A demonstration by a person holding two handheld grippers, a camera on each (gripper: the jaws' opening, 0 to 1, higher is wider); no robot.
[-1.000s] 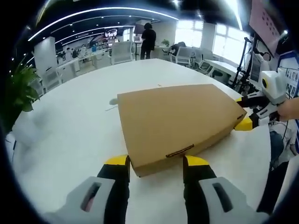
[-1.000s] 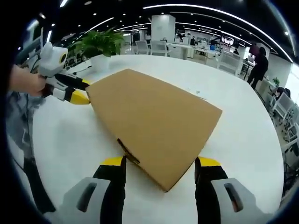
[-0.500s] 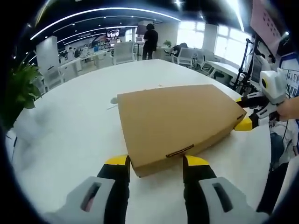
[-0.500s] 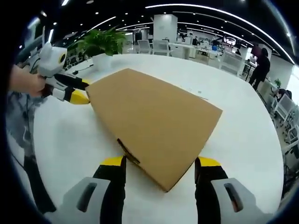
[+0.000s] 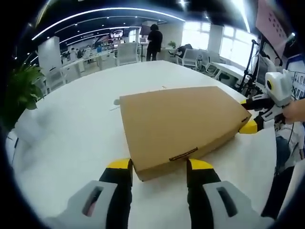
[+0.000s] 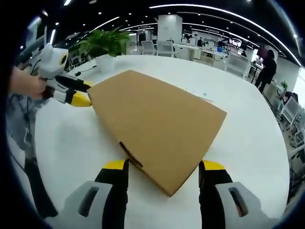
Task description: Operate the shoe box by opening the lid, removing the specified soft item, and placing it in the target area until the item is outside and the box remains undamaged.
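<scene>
Shoe box point(image 5: 178, 125) lid is down and flush, so contents are hidden — cannot tell what's inside. It sits flat on the white counter point(image 5: 71, 143), roughly mid-surface, nothing stacked on it.

Look: plain brown cardboard, flat and shallow, unmarked top, crisp edges with no visible dents or tears. A dark slot with a tuck tab point(image 5: 183, 154) shows on the front side wall in the left gripper view; the same tab point(image 6: 129, 154) appears on the near edge in the right gripper view.

Orientation: in the left gripper view the long axis runs left to right across the frame, near corner pointing between that tool's jaws. In the right gripper view the long axis runs from upper left down to lower right, a corner again pointing toward the camera.

Left tool point(image 5: 159, 165) — jaws spread wide, yellow tips flanking the box's near corner, just beside it, gripping nothing. Right tool point(image 6: 163, 166) — same, jaws wide either side of its near corner, empty. Each tool also shows at the far corner in the other view: right tool point(image 5: 249, 117) held by a hand point(image 5: 295, 110), left tool point(image 6: 80, 93) by a hand point(image 6: 24, 82), tips at the box edge.

Potted plant point(image 6: 101, 45) stands on the counter beyond the box.
</scene>
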